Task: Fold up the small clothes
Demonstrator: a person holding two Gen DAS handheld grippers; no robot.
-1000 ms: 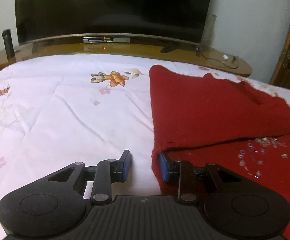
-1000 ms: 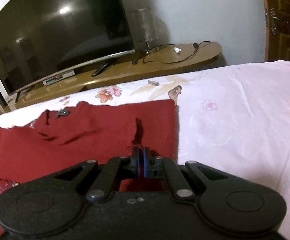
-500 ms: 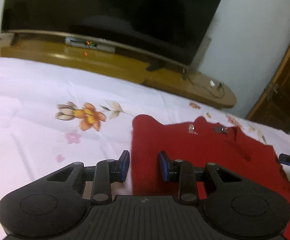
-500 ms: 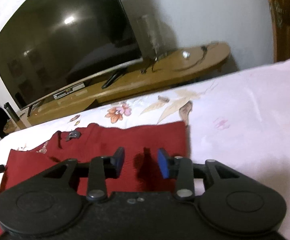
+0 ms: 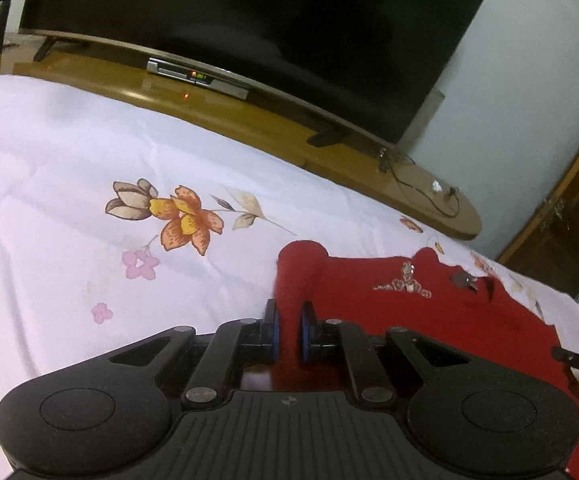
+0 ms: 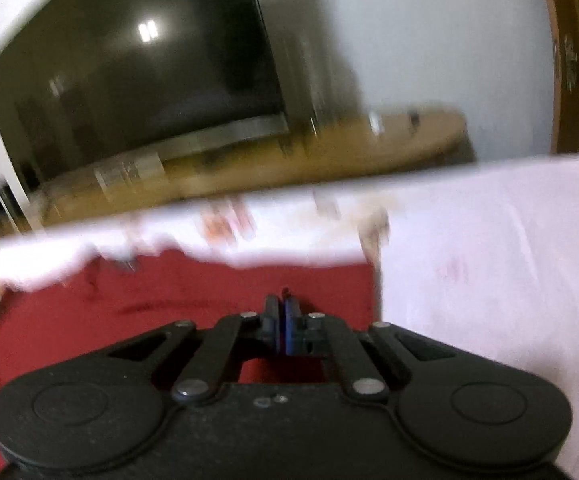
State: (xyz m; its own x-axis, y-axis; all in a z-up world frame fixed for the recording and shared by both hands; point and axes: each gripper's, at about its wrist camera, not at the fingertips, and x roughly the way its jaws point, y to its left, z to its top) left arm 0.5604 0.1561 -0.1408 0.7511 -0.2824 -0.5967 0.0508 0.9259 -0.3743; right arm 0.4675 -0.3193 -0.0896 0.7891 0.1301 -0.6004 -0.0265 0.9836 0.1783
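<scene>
**Two-Point Grip on the Red Garment Edge**

Behind the bed (image 5: 69, 184), a dark television (image 5: 249, 20) stands on a curved wooden stand (image 5: 329, 148) against a pale wall. The bed carries a white floral sheet, which serves as the folding area.

The red garment (image 5: 429, 320) lies spread flat on the sheet, toward the right of the left wrist view, with its embroidered trim facing up.

Left claw (image 5: 288, 336): narrowed around the garment's left border. Red fabric fills the gap between the pads, so the claw is judged to be grasping the garment there. Gripping at the border gives control of a full side of the cloth.

Right claw (image 6: 281, 326): pads pressed together over the red cloth (image 6: 169, 320). The view is motion-blurred; whether fabric is pinched between the pads cannot be told.

Judgement: holding one edge at two separated points keeps it straight, so the panel can be carried over as one flat layer.
</scene>
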